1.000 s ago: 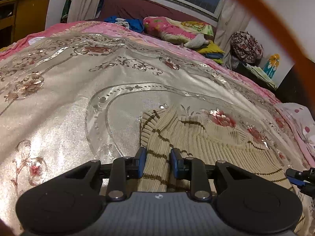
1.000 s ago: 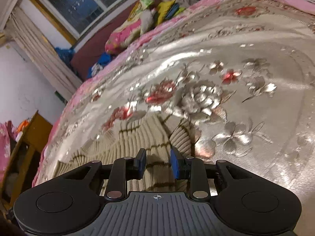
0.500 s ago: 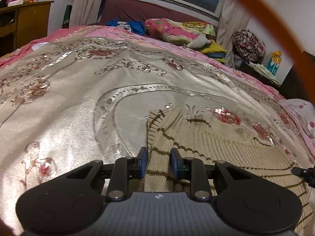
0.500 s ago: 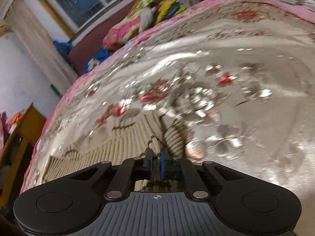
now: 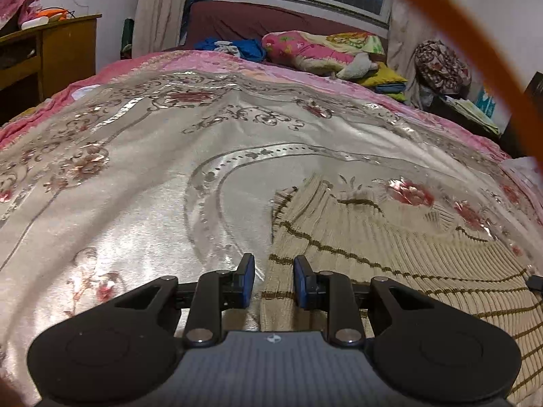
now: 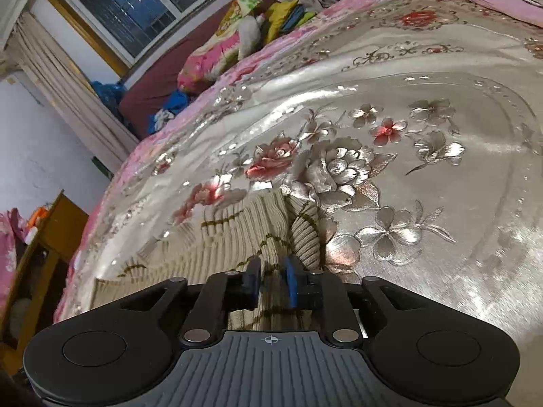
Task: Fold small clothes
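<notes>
Left wrist view looks across a bed covered by a shiny floral bedspread (image 5: 142, 183), with the beige ribbed sweater (image 5: 390, 247) lying flat on it toward the lower right. The sweater carries thin brown stripes, and its left edge runs up between the fingers of the left gripper (image 5: 273, 279). That gripper's blue-padded jaws stand well apart, the left pad over bare bedspread and the right pad over the knit, gripping nothing. A blurred orange strap (image 5: 475, 61) crosses the upper right corner. Pillows (image 5: 322, 51) and a wooden cabinet (image 5: 51, 54) sit at the far end of the room.

In the right wrist view the sweater (image 6: 237, 237) spreads to the left and below, with one edge folded or bunched near a large silver flower (image 6: 336, 169) in the bedspread (image 6: 441, 203) pattern. The right gripper (image 6: 273, 286) hovers over the striped knit; its jaws have a clear gap between them with fabric showing through, not pinching it.
</notes>
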Demonstrator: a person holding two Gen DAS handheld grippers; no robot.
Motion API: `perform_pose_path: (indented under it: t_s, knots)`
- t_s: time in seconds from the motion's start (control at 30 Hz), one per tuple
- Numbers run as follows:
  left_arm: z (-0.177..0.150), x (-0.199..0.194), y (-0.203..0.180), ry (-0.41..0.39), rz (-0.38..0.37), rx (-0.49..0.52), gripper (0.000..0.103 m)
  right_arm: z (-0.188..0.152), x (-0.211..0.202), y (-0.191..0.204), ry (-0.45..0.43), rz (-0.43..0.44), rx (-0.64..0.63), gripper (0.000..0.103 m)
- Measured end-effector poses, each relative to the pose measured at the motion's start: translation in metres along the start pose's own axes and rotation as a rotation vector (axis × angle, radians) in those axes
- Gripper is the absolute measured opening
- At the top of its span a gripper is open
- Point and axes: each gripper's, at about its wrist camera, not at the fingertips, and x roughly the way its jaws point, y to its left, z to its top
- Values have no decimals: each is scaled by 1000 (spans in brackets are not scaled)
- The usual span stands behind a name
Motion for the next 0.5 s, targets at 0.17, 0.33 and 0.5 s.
perform_pose_path:
  t_s: [0.17,0.33,0.5]
  knots:
    - [2,-12,5,-11,10,-24,31,-6,-12,-7,20,-11,-11,24]
    - [0,-39,-7,-54,21,31,31,-15,-17,-15,58,-38,-4,25]
    - [-12,-71,-42,-96,-7,172,31,-19,-36,-19,38,0,17,25]
